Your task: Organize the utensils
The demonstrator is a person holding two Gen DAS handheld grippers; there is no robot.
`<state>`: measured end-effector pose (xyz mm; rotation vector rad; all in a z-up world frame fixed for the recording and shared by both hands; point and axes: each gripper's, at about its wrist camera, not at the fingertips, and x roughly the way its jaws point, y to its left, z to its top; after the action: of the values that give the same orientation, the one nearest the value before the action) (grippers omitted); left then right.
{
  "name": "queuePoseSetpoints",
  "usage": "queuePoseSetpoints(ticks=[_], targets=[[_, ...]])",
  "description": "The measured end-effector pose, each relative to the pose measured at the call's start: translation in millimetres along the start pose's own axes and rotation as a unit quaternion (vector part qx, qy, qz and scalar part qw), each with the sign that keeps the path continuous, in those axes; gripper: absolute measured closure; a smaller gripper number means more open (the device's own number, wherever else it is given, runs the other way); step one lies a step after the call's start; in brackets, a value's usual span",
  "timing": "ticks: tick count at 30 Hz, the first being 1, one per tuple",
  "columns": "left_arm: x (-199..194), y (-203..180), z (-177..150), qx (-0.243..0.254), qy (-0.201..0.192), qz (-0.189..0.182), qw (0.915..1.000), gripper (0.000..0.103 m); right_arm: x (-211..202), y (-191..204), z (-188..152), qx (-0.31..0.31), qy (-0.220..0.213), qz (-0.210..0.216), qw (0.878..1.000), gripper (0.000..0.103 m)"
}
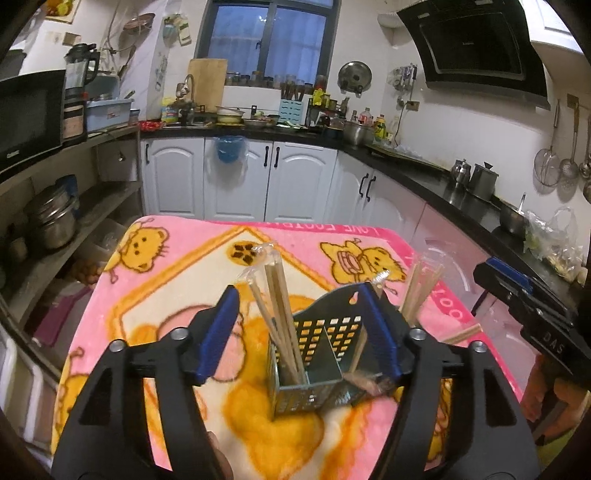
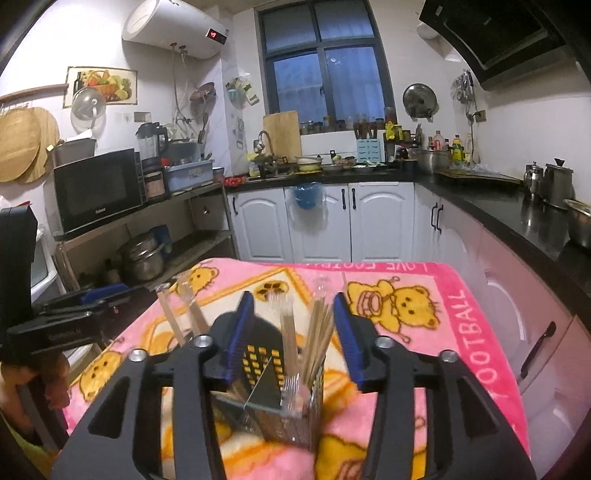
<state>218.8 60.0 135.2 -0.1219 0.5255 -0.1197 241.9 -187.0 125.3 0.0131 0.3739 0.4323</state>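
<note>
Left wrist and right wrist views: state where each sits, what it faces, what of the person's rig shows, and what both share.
Left wrist: on the left tool, facing the utensil holder; right tool at the right edge.
Right wrist: on the right tool, facing the holder's chopsticks; left tool at the left.
Shared: holder, pink blanket, window.
</note>
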Motion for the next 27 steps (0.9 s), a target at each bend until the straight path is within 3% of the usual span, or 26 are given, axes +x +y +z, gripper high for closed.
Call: queuePoseSetpoints(ticks=[3,8,14,27], targets=[[-10.3,0.6,-3.8,-0.007,-0.001,-0.005,1.0,0.024,-12.3,0.7,-4.5,-0.003,0.002,-0.001,1.0,0.05],[-25.9,-5.2,-15.5,-0.012,0.0,-0.004,0.9999,0.011,-29.3,0.3,-18.2,-0.003,0.013,-0.002,1.0,0.04],[-37.2,-14.8,-31.2,-0.015,0.006,-0.007,0.9999,0.011,-45.5,0.1,-33.3,0.001,0.017,-0.002,1.0,0.023],[-37.1,-34.3,-85.9,0.006,0.04,0.007,0.9992,0.011,-69.1,-0.6,-78.2,0.018,0.03,-0.003,0.999,0.008]])
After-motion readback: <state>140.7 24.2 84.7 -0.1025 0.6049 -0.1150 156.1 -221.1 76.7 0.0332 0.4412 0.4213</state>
